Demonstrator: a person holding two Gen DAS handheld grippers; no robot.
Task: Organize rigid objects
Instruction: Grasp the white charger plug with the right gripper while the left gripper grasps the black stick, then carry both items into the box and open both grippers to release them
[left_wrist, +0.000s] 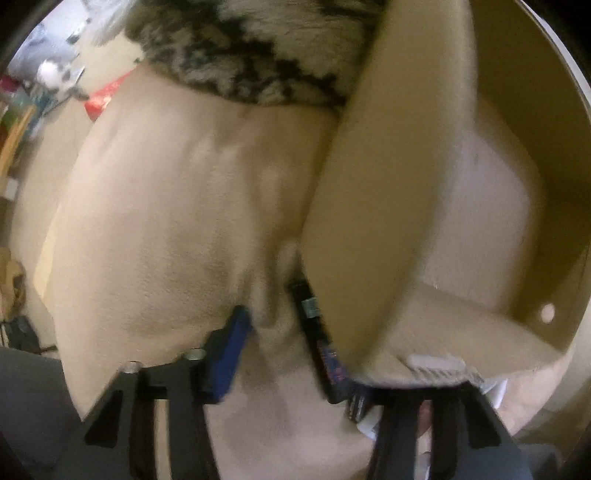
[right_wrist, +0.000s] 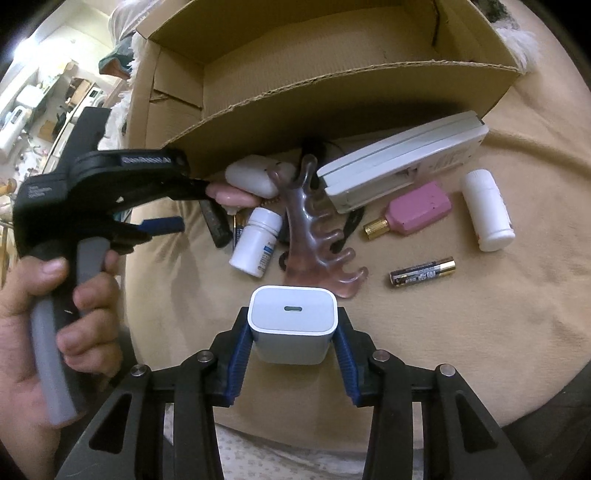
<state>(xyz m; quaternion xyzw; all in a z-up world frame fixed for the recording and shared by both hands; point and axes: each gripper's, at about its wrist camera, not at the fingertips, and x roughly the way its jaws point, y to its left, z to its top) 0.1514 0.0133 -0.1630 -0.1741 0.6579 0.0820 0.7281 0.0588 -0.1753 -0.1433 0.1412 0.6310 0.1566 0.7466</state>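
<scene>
— How far along are we? The cardboard box (right_wrist: 332, 55) looks bare inside as far as we can see, and nearly everything lies on the beige blanket (right_wrist: 480, 332) in front of it: the two white bottles (right_wrist: 255, 243), the pink bottle (right_wrist: 417, 214), the battery (right_wrist: 423, 271), the claw hair clip (right_wrist: 314, 229), the white flat device (right_wrist: 402, 158) leaning by the box wall.

— So we judge the sorting barely begun. Our right gripper (right_wrist: 293, 347) has its blue pads pressed on both sides of the white charger cube (right_wrist: 293, 325), which sits low over the blanket, near the clip.

— And the left gripper (right_wrist: 192, 195)?

— Our left hand (right_wrist: 55, 314) squeezes its handle, the tips reaching into the pile beside the box wall. Its own blurred view shows the jaws narrowed, with a dark thing by one finger; whether they hold it, we cannot tell.
</scene>
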